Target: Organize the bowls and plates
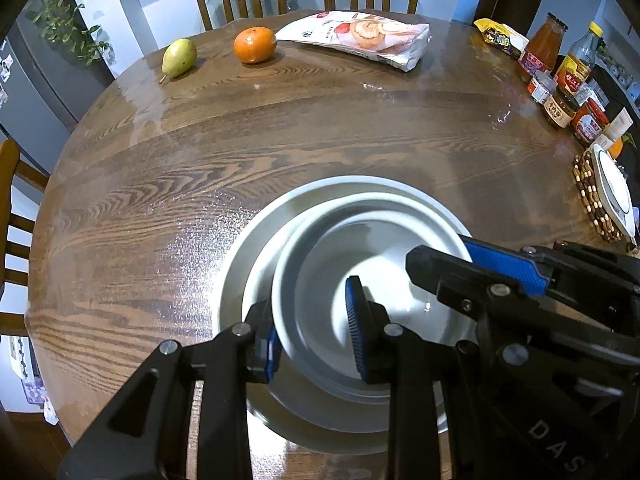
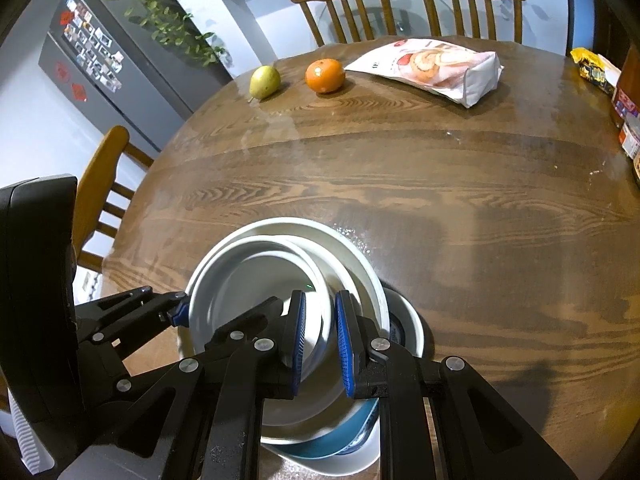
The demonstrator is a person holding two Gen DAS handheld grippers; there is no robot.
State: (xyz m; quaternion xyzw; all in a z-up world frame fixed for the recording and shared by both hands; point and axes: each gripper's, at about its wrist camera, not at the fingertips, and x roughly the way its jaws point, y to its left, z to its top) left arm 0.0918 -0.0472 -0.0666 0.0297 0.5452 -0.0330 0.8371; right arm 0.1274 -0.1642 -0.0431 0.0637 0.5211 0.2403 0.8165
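Note:
A white shallow dish (image 1: 360, 248) lies slightly off-centre inside a larger white dish (image 1: 248, 240) on the wooden table (image 1: 280, 140). My left gripper (image 1: 312, 336) is shut on the inner dish's near-left rim, one pad inside and one outside. From the right, my right gripper (image 1: 448, 256) clamps the same dish's opposite rim. The right wrist view shows the right gripper (image 2: 321, 342) with its blue pads on that rim (image 2: 326, 320), and the left gripper (image 2: 182, 314) at the dish's left edge. Below the stack, a white bowl (image 2: 408, 328) and a blue-lined bowl (image 2: 340, 440) show partly.
A pear (image 1: 179, 57), an orange (image 1: 255, 45) and a snack bag (image 1: 360, 38) lie at the table's far side. Bottles and jars (image 1: 560, 76) line the right edge, near a white plate on a beaded mat (image 1: 614, 196). Chairs (image 2: 344, 4) surround the table.

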